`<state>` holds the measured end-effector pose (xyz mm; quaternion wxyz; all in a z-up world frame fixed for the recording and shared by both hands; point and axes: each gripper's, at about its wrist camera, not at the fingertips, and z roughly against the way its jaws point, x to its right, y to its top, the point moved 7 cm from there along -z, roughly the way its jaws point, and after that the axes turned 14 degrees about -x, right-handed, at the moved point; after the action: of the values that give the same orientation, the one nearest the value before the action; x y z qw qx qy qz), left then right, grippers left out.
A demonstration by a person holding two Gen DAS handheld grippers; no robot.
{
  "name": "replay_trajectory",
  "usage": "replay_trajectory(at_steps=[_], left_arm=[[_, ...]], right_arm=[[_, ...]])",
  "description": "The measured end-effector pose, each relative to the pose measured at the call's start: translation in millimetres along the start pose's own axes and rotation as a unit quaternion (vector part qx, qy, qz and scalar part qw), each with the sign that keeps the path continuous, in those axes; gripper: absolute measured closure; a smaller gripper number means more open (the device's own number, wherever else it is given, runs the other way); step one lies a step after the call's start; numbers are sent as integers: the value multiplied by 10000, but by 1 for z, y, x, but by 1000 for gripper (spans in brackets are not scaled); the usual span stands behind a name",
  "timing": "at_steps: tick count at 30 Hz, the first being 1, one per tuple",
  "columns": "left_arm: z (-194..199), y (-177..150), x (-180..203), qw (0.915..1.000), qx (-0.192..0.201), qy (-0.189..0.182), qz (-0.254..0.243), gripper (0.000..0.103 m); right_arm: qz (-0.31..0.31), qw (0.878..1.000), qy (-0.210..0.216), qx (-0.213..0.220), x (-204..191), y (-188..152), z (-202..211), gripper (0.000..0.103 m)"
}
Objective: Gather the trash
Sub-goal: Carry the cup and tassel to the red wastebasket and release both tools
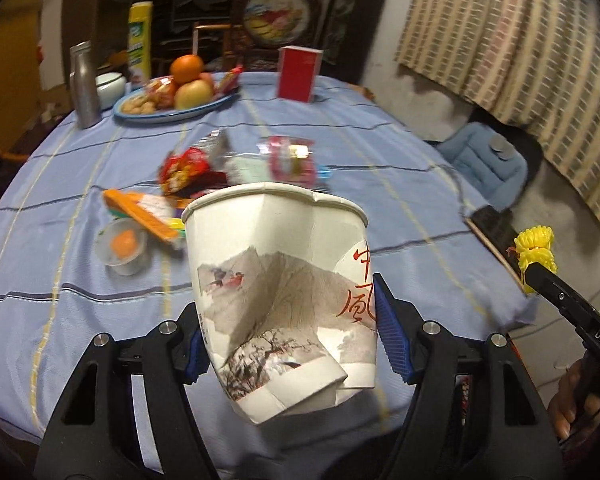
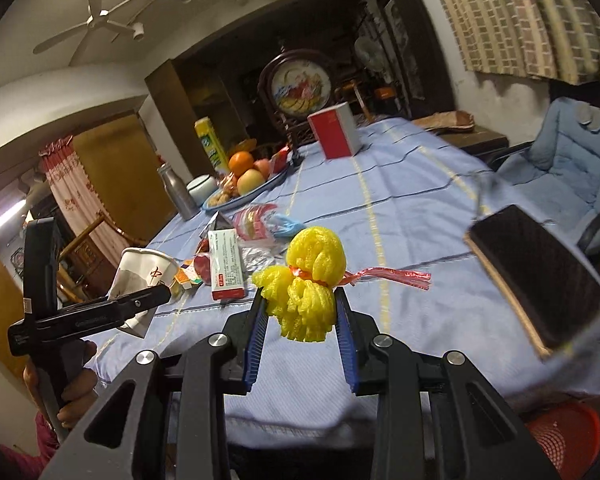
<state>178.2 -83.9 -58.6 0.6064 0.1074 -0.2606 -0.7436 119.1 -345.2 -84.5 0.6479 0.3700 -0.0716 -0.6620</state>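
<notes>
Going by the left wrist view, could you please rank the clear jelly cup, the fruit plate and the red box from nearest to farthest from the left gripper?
From the left gripper:
1. Clear jelly cup, near left.
2. Fruit plate, far left.
3. Red box, standing at the far edge, centre.
</notes>
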Motion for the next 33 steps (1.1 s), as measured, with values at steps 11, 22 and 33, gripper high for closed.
replay_trajectory(at_steps=[11,22,33], left_arm=[[16,-26,95,9946,97,-469,-924,35],[-3,-53,184,9801,-252,-755,-1817,35],[-42,-73,273,9558,-679,-954,-2696,35]], right_arm=[[-632,9934,-843,463,79,-64,96,70],[-1973,9667,-1625,-141,205,-167,105,54],[-2691,9453,-1833,221,255,-191,131,28]])
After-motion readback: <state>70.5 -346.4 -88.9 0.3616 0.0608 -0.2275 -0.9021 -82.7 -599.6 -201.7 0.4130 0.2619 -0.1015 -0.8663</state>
